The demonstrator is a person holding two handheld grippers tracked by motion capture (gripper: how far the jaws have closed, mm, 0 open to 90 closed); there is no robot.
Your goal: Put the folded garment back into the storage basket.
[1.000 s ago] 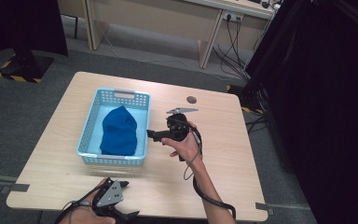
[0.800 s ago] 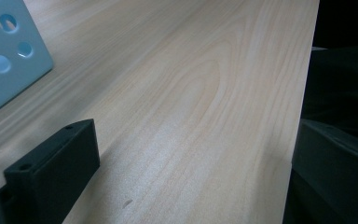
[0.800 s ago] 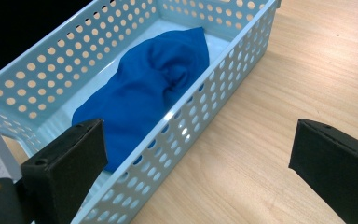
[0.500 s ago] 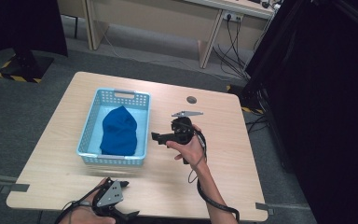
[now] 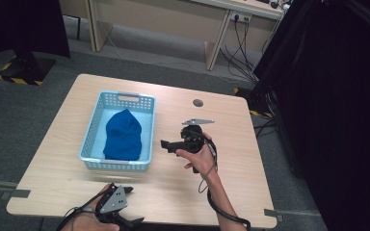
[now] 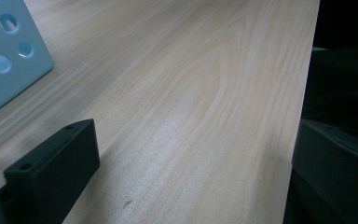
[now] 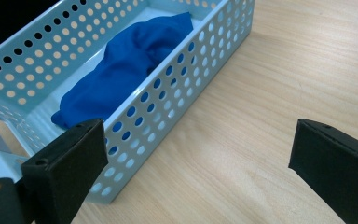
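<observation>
A light blue perforated basket (image 5: 89, 139) stands on the left half of the wooden table (image 5: 231, 120), and a crumpled blue cloth (image 5: 122, 134) lies inside it. The right gripper (image 5: 168, 145), held in a hand, hovers just right of the basket with its jaws pointing at it. In the right gripper view the gripper (image 7: 200, 158) is open with nothing between its jaws, and the basket wall (image 7: 168, 98) and cloth (image 7: 126, 65) lie ahead at the left. The left gripper (image 5: 134, 206) rests at the table's near edge, open over bare wood (image 6: 191, 177).
A round cable hole (image 5: 198, 102) sits in the table's far right part. Grey tape marks the near corners (image 5: 14, 194). A black curtain (image 5: 337, 96) hangs close on the right. Another desk's legs and cables (image 5: 236, 43) stand behind.
The right gripper has drifted a little toward the person and away from the far edge, still open. The left gripper, basket and cloth have stayed put.
</observation>
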